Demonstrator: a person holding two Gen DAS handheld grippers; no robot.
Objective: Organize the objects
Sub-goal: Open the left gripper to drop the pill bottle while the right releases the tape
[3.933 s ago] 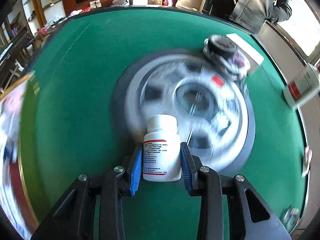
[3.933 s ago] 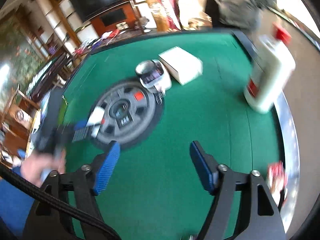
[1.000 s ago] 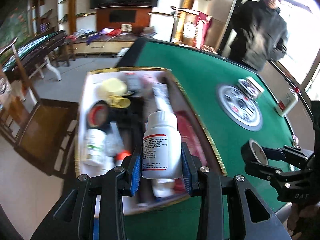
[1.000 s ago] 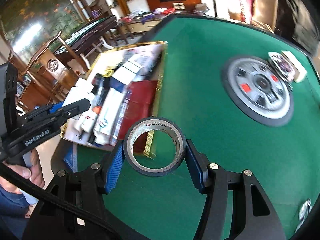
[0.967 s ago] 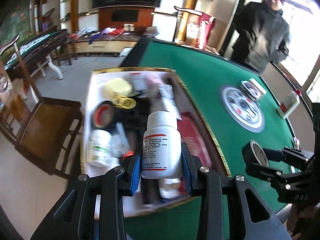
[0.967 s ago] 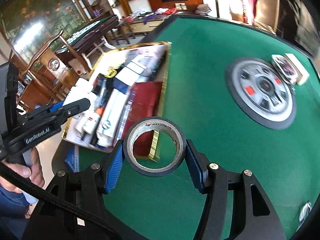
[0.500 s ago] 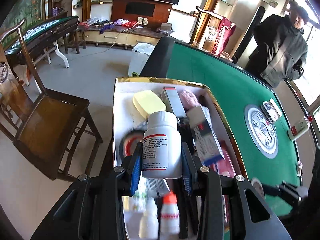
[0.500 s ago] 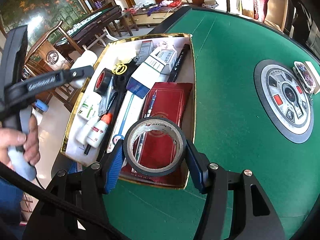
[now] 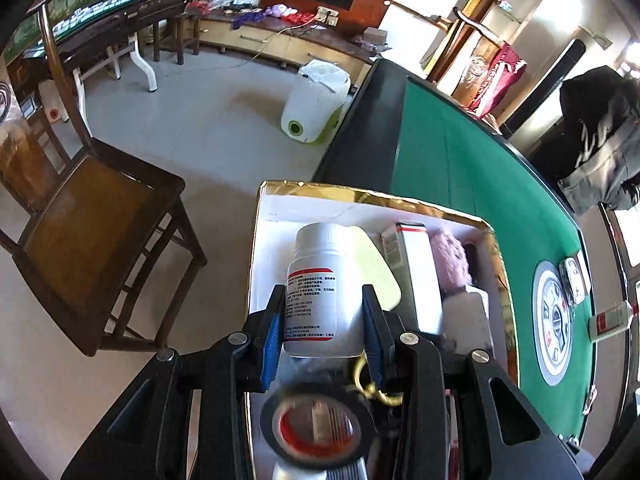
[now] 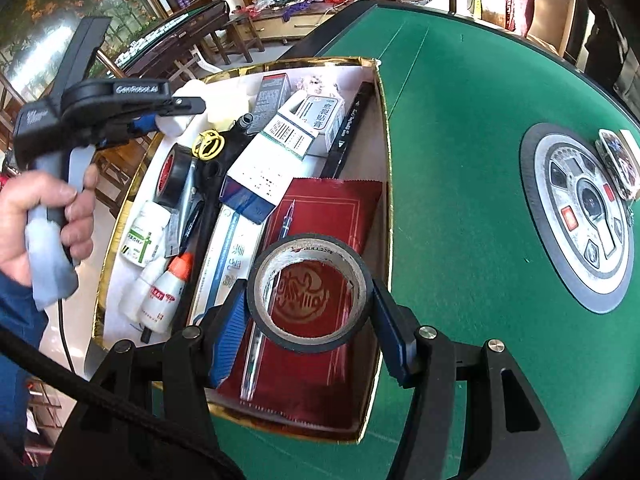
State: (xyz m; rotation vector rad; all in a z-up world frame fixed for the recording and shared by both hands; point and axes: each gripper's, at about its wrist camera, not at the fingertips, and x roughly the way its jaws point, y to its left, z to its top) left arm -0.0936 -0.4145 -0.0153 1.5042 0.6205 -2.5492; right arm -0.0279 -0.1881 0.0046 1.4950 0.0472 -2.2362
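White pill bottle [image 9: 322, 288]: held upright between the blue pads of the left gripper [image 9: 323, 326], above the far left part of the gold-rimmed box [image 10: 382, 92].
Left gripper: clamped on the bottle at its labelled body; seen from the right wrist view [image 10: 176, 114], it is carried by a hand [image 10: 44, 216] at the left of the box.
Black tape roll [image 10: 310, 292]: gripped across its outer wall by the right gripper [image 10: 310, 316], hole facing the camera, over the near right part of the box.
Gold-rimmed box: set on the green table [image 10: 460, 160] at its left edge; crowded with contents.
Box contents: a dark red packet [image 10: 332, 216] with a pen [image 10: 286, 216] on it, a second tape roll [image 10: 174, 176], a small glue bottle [image 10: 168, 284], and white cartons [image 10: 280, 148].
Table centre: a round silver panel [image 10: 586, 208] is noted, well apart from the box.
Surroundings: a wooden chair [image 9: 92, 220] stands left of the table.
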